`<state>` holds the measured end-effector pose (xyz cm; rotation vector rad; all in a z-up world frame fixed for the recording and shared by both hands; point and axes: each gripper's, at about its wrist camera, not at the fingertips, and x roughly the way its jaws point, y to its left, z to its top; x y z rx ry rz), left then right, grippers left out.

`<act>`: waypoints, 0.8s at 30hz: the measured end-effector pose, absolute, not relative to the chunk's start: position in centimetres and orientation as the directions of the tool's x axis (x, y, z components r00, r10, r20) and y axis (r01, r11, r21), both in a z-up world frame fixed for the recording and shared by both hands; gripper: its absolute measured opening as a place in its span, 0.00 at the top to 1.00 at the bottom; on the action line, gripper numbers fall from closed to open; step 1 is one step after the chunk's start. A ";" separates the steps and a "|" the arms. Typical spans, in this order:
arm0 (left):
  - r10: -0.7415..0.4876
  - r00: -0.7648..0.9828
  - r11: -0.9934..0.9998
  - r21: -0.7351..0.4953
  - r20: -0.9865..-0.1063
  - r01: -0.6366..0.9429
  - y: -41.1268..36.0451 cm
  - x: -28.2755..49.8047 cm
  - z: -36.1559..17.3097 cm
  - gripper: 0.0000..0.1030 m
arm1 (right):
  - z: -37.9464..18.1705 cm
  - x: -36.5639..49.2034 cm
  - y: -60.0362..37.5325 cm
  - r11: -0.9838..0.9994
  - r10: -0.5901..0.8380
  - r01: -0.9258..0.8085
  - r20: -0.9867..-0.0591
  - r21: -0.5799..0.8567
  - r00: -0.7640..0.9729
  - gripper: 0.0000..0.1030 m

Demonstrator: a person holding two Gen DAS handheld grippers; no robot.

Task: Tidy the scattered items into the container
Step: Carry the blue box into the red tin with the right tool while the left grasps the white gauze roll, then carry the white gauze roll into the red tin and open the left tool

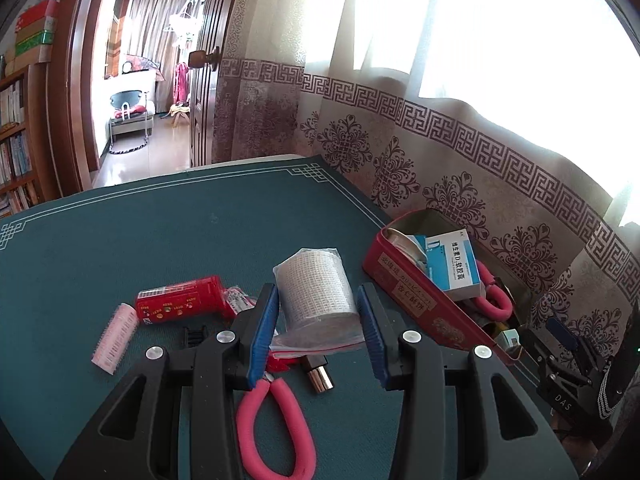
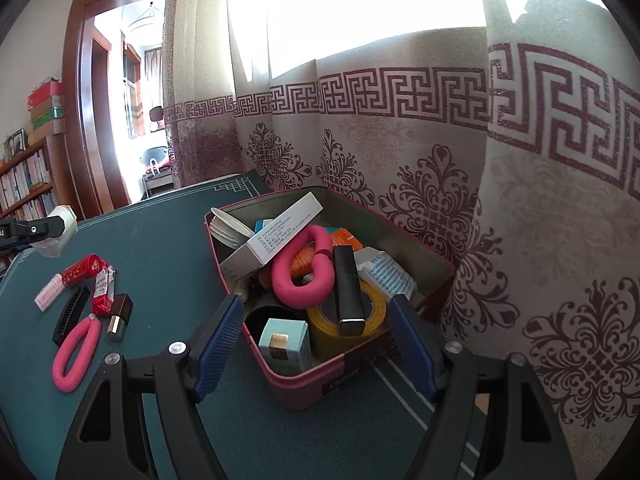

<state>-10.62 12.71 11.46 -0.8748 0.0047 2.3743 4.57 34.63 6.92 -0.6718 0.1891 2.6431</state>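
My left gripper [image 1: 317,291] is shut on a white bandage roll [image 1: 312,280] in clear plastic wrap, and holds it above the green table mat [image 1: 120,248]. The same roll [image 2: 60,224] shows at the far left of the right wrist view. A red tin [image 2: 304,380] stands by the curtain, crowded with boxes, a pink foam loop [image 2: 304,276], a yellow tape roll [image 2: 372,312] and a black lipstick [image 2: 348,288]. My right gripper [image 2: 316,304] hangs open over the tin's near end with nothing pressed between its pads.
Left of the tin lie a second pink foam loop [image 2: 76,356], a black-and-gold lipstick [image 2: 120,316], a black comb [image 2: 72,314], a red packet [image 2: 82,270], a red-white sachet [image 2: 104,292] and a pink hair roller [image 2: 48,292]. A patterned curtain [image 2: 440,200] hangs right behind the tin.
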 end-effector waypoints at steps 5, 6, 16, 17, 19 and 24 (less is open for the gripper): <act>0.574 -0.527 -0.772 -0.200 -0.627 -0.603 17.0 -9.1 11.1 0.57 | 6.4 6.4 34.3 -0.903 0.367 -0.428 -0.445 0.041 -0.817 0.22; 0.579 -0.515 -0.763 -0.197 -0.632 -0.615 17.9 -8.8 11.0 0.57 | 6.4 6.7 34.4 -0.902 0.361 -0.428 -0.441 0.057 -0.821 0.22; 0.571 -0.437 -0.704 -0.140 -0.695 -0.696 27.2 -7.1 9.7 0.57 | 6.3 8.7 35.5 -0.890 0.346 -0.432 -0.402 0.146 -0.848 0.21; 0.566 -0.435 -0.703 -0.134 -0.700 -0.699 27.8 -7.1 9.5 0.57 | 6.3 9.0 35.6 -0.889 0.344 -0.431 -0.395 0.155 -0.852 0.21; 0.554 -0.434 -0.704 -0.121 -0.710 -0.700 29.0 -7.2 9.2 0.57 | 6.3 9.3 35.6 -0.886 0.345 -0.432 -0.383 0.167 -0.857 0.21; 0.525 -0.438 -0.719 -0.105 -0.730 -0.687 31.7 -8.6 8.4 0.57 | 6.4 9.6 35.6 -0.887 0.343 -0.426 -0.362 0.179 -0.867 0.21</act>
